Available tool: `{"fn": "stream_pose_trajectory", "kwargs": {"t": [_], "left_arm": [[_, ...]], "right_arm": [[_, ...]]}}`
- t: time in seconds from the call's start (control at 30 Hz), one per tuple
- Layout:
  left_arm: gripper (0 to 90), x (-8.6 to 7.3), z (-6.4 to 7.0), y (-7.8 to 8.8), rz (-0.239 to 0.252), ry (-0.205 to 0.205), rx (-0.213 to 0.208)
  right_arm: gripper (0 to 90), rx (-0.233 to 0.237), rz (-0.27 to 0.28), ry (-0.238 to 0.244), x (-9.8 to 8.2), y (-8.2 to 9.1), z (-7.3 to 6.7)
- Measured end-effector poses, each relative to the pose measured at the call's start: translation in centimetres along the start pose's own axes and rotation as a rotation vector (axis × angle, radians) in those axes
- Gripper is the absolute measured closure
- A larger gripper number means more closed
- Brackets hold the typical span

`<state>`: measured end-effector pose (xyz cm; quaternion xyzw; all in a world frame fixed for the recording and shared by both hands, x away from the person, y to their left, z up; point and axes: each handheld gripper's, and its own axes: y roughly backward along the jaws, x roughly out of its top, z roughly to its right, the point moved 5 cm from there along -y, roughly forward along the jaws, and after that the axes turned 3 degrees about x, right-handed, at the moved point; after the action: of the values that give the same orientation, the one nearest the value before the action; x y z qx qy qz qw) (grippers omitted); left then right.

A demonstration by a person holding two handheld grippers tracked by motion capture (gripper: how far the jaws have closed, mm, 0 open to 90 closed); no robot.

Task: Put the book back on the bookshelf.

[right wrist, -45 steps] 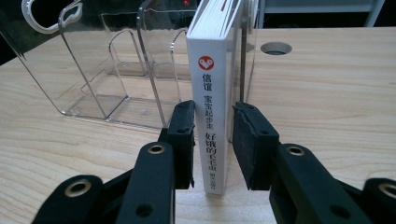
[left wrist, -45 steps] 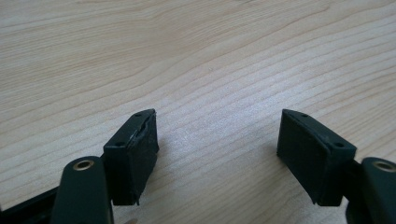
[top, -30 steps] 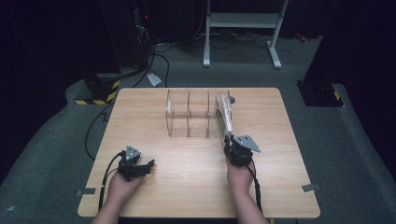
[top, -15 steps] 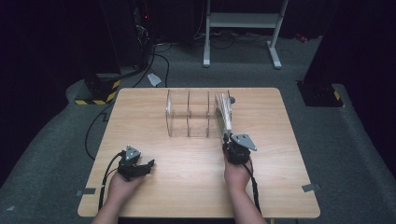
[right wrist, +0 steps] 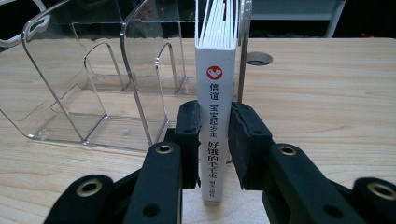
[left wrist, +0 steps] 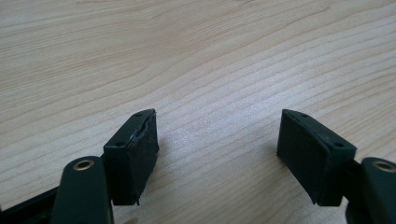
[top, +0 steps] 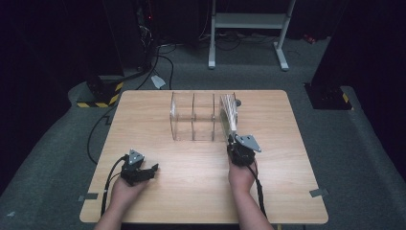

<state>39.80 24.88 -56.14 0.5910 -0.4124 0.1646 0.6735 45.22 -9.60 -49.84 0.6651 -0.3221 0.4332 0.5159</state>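
Note:
A thin white book (right wrist: 214, 107) with a red logo and dark lettering on its spine stands upright in the rightmost slot of a clear acrylic rack (right wrist: 93, 93). My right gripper (right wrist: 214, 140) is shut on the book's spine, both pads pressed against its covers. In the high view the book (top: 228, 112) leans at the right end of the rack (top: 194, 117), with the right gripper (top: 233, 142) just in front of it. My left gripper (top: 147, 171) rests at the near left of the table, and its jaws stand open over bare wood (left wrist: 217, 149) with nothing between them.
The wooden table (top: 143, 120) has a round cable hole (right wrist: 258, 58) behind the rack. The rack's two left slots hold nothing. Cables trail from both grippers toward the near edge. A white stand (top: 249, 21) and a striped block (top: 98, 100) sit on the floor beyond.

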Motion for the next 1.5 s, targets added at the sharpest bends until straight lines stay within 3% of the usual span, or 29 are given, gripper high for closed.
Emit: {"fn": "stream_pose_trajectory", "kwargs": {"t": [0.2,0.5,0.83,1.33,1.5], "left_arm": [[29.0,0.0,0.0,0.0,0.000,-0.001,0.000],[29.0,0.0,0.0,0.0,0.000,0.000,0.000],[29.2,0.0,0.0,0.0,0.001,-0.001,0.002],[29.8,-0.2,0.2,0.2,0.003,-0.003,-0.002],[29.8,-0.4,0.3,0.4,0.004,-0.007,-0.005]], "right_arm": [[73.0,-0.001,0.001,0.000,0.0,-0.1,0.0],[60.0,0.029,0.013,0.011,0.3,0.5,-0.1],[52.5,0.046,0.013,0.027,0.4,1.2,0.1],[44.4,0.115,-0.014,0.061,-0.3,2.0,0.2],[40.6,0.133,-0.038,0.071,-1.0,2.6,0.9]]}}
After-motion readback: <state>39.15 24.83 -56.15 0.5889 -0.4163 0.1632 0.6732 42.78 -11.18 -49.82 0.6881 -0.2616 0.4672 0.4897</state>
